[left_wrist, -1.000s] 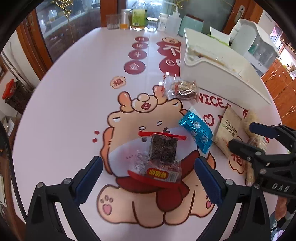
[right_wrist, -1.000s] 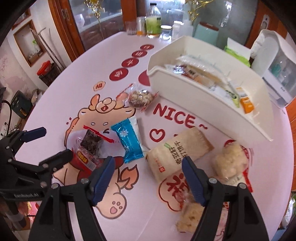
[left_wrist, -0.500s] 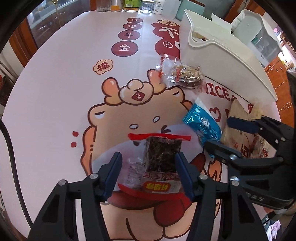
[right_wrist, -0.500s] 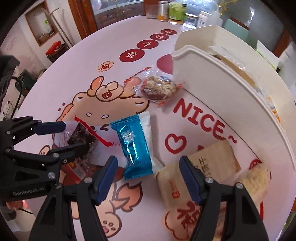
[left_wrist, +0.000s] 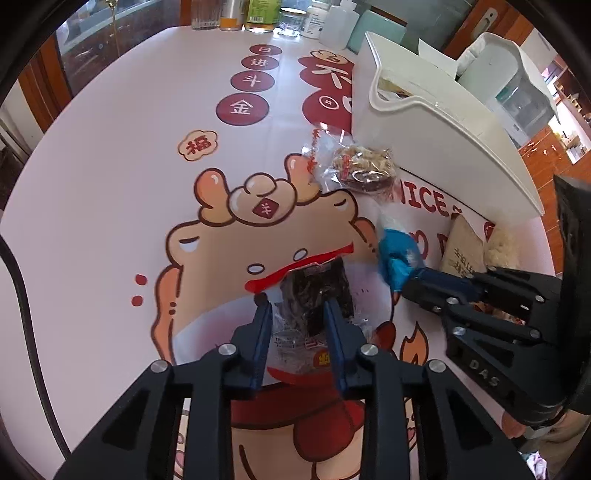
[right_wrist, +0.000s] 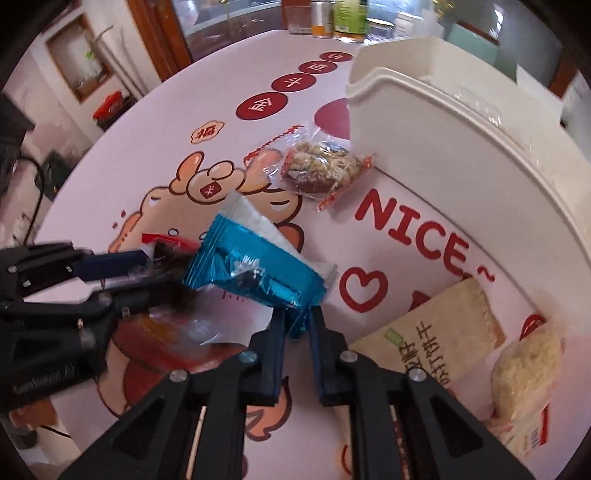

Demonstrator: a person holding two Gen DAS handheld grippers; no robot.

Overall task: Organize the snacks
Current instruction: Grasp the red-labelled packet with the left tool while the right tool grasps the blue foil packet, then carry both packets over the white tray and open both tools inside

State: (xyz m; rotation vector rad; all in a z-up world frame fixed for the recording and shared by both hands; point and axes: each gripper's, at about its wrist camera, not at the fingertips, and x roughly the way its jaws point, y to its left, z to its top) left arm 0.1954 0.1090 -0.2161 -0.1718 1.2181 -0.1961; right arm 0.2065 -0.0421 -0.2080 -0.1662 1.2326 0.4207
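Beside the white bin (right_wrist: pixel 461 177) holding packets, left tool (left_wrist: pixel 299 306) closing on dark snack (left_wrist: pixel 317 291); right tool (right_wrist: pixel 297 317) closing, pinching blue packet (right_wrist: pixel 255 269).

A round table (left_wrist: pixel 110 155) fills the view, draped in a pale pink cloth printed with a cartoon dragon (left_wrist: pixel 258 236), dark red discs bearing Chinese characters (left_wrist: pixel 242 108) and the word NICE in red letters (right_wrist: pixel 417 232). At its far edge stand clear glass jars and white plastic bottles (left_wrist: pixel 314 22). Beyond them runs a brown wooden-framed glass cabinet (left_wrist: pixel 85 48), daylight glinting off its panes. To the right, orange-brown wooden cupboards (left_wrist: pixel 550 155) line the wall. On the left in the right wrist view, a white wall holds a wood-framed recessed niche (right_wrist: pixel 79 59), with a red box (right_wrist: pixel 110 105) on the floor below.
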